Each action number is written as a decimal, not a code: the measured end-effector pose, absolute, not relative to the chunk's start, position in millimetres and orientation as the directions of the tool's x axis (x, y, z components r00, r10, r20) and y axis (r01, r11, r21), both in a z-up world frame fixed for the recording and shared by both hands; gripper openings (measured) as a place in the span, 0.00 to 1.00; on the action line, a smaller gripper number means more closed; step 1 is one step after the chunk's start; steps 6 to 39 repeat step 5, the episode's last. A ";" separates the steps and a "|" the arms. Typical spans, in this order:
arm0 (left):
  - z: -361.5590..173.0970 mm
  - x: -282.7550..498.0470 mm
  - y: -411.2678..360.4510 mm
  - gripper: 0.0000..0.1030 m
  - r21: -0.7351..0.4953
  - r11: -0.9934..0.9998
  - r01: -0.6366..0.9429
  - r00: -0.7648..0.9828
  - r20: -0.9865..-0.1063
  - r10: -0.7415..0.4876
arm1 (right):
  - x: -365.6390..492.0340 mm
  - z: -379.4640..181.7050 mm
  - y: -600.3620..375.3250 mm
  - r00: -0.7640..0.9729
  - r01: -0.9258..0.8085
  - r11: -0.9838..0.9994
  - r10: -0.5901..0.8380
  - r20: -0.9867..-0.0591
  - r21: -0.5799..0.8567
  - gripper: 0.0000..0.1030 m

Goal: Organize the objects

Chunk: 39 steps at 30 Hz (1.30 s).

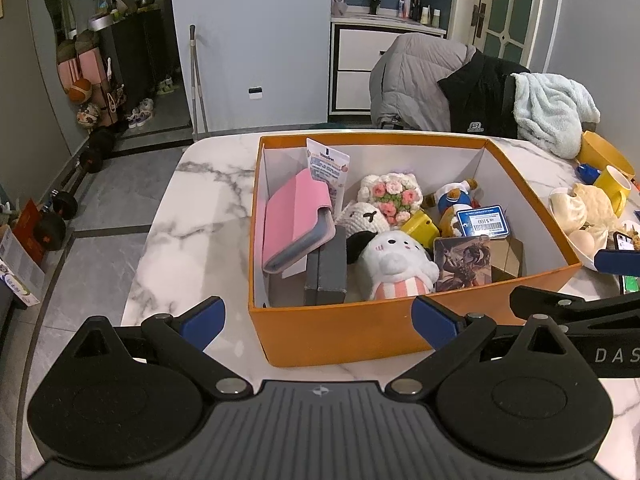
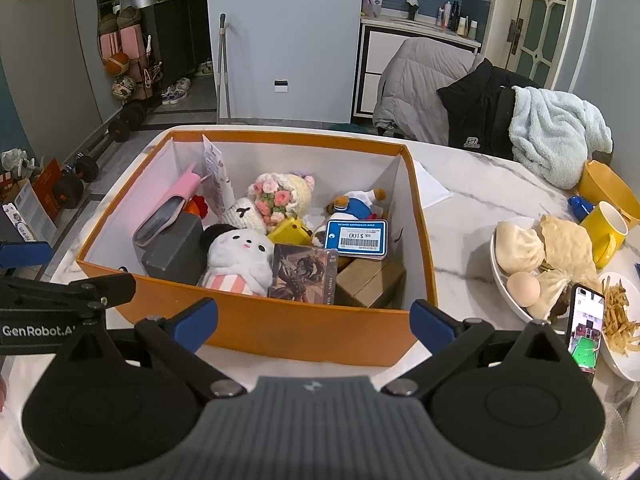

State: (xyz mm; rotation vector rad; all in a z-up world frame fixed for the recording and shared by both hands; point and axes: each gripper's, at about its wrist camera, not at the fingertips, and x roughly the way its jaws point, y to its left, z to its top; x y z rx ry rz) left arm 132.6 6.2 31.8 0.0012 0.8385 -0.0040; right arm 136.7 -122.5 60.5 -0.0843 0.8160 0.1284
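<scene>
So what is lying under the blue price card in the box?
The blue price card rests on a brown cardboard box and a plush toy; anything deeper is hidden.

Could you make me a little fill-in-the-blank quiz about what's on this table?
1. The toys sit inside an ____ box.
2. The blue card reads HK$ ____.
3. Both grippers, left and right, are ____ and hold nothing.
4. The mug right of the box is ____.

Missing words: orange; 100; open; yellow
</scene>
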 end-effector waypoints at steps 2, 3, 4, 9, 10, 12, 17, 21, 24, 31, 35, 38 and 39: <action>31.9 132.4 5.8 1.00 0.002 1.000 0.006 0.671 -0.741 -0.002 | 136.4 60.8 -122.4 0.679 -0.146 0.989 0.082 -0.730 -0.025 0.99; 32.0 132.6 5.9 1.00 0.001 1.000 0.005 0.672 -0.741 -0.003 | 136.4 60.8 -122.4 0.678 -0.146 0.989 0.082 -0.730 -0.025 0.99; 31.8 132.5 6.2 1.00 -0.002 1.000 0.003 0.672 -0.741 -0.004 | 136.3 60.8 -122.3 0.679 -0.146 0.989 0.081 -0.730 -0.026 0.99; 31.7 132.8 6.5 1.00 -0.005 1.000 0.002 0.671 -0.742 -0.005 | 136.3 60.9 -122.3 0.679 -0.147 0.989 0.080 -0.730 -0.028 0.99; 31.7 132.8 6.5 1.00 -0.005 1.000 0.002 0.671 -0.742 -0.005 | 136.3 60.9 -122.3 0.679 -0.147 0.989 0.080 -0.730 -0.028 0.99; 31.7 132.8 6.5 1.00 -0.005 1.000 0.002 0.671 -0.742 -0.005 | 136.3 60.9 -122.3 0.679 -0.147 0.989 0.080 -0.730 -0.028 0.99; 31.7 132.8 6.5 1.00 -0.005 1.000 0.002 0.671 -0.742 -0.005 | 136.3 60.9 -122.3 0.679 -0.147 0.989 0.080 -0.730 -0.028 0.99; 31.7 132.8 6.5 1.00 -0.005 1.000 0.002 0.671 -0.742 -0.005 | 136.3 60.9 -122.3 0.679 -0.147 0.989 0.080 -0.730 -0.028 0.99; 31.7 132.8 6.5 1.00 -0.005 1.000 0.002 0.671 -0.742 -0.005 | 136.3 60.9 -122.3 0.679 -0.147 0.989 0.080 -0.730 -0.028 0.99; 31.7 132.8 6.5 1.00 -0.005 1.000 0.002 0.671 -0.742 -0.005 | 136.3 60.9 -122.3 0.679 -0.147 0.989 0.080 -0.730 -0.028 0.99; 31.7 132.8 6.5 1.00 -0.005 1.000 0.002 0.671 -0.742 -0.005 | 136.3 60.9 -122.3 0.679 -0.147 0.989 0.080 -0.730 -0.028 0.99; 31.7 132.8 6.5 1.00 -0.005 1.000 0.002 0.671 -0.742 -0.005 | 136.3 60.9 -122.3 0.679 -0.147 0.989 0.080 -0.730 -0.028 0.99; 31.7 132.8 6.5 1.00 -0.005 1.000 0.002 0.671 -0.742 -0.005 | 136.3 60.9 -122.3 0.679 -0.147 0.989 0.080 -0.730 -0.028 0.99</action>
